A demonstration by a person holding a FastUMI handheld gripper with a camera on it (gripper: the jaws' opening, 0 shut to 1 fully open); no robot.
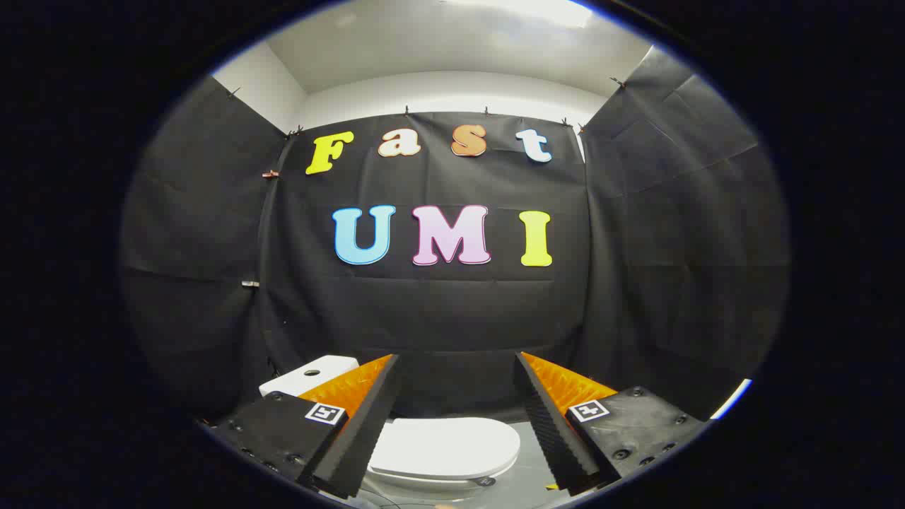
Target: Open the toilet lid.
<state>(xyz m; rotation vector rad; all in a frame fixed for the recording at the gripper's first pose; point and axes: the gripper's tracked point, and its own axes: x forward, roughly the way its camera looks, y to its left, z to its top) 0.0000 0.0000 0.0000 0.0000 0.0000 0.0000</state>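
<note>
A white toilet stands low in the gripper view, below and between my fingers. Its lid (445, 447) lies flat and closed over the bowl. The white tank (305, 375), with a round flush button on top, shows behind my left finger (368, 410). My gripper (456, 362) is open, its fingers spread wide with nothing between them. It hovers above the toilet and is apart from the lid. The right finger (548, 424) covers part of the floor beside the bowl.
Black cloth walls close the booth behind the toilet and on both sides. A grey floor (520, 481) shows to the right of the bowl. A white wall and ceiling rise above the cloth.
</note>
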